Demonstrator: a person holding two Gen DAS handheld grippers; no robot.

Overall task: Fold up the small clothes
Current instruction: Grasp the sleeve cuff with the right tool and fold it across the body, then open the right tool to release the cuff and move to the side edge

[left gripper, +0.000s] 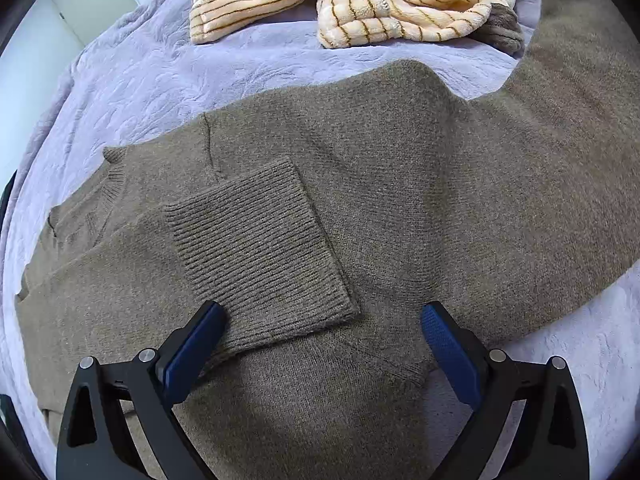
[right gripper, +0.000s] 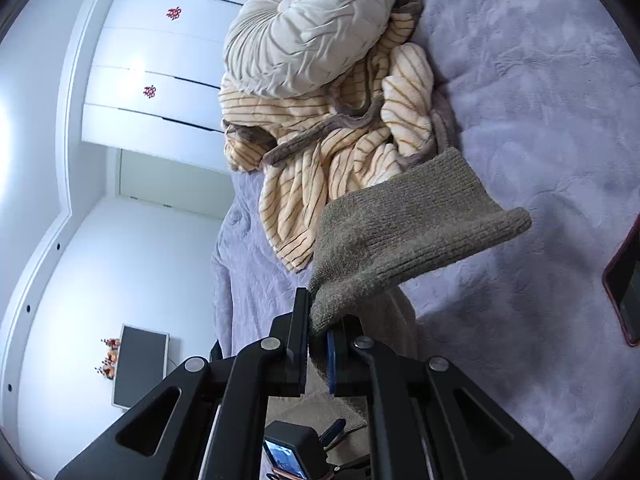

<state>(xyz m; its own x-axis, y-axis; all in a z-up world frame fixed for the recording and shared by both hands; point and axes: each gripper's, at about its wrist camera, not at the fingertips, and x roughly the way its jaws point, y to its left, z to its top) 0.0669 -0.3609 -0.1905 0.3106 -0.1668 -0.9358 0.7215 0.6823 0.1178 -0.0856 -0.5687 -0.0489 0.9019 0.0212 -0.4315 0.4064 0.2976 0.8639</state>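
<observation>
A brown knit sweater (left gripper: 360, 200) lies flat on a lavender bedspread (left gripper: 140, 80), 1 sleeve folded across its chest. The left gripper (left gripper: 320, 332) hovers spread wide at 6 o'clock. The right gripper (right gripper: 318, 336) pinches the other cuff (right gripper: 400, 232) aloft (a shallow bite), which may slip loose.

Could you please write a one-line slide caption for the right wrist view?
Right gripper shut on a brown sweater's ribbed cuff, lifted above the lilac bedspread.
</observation>
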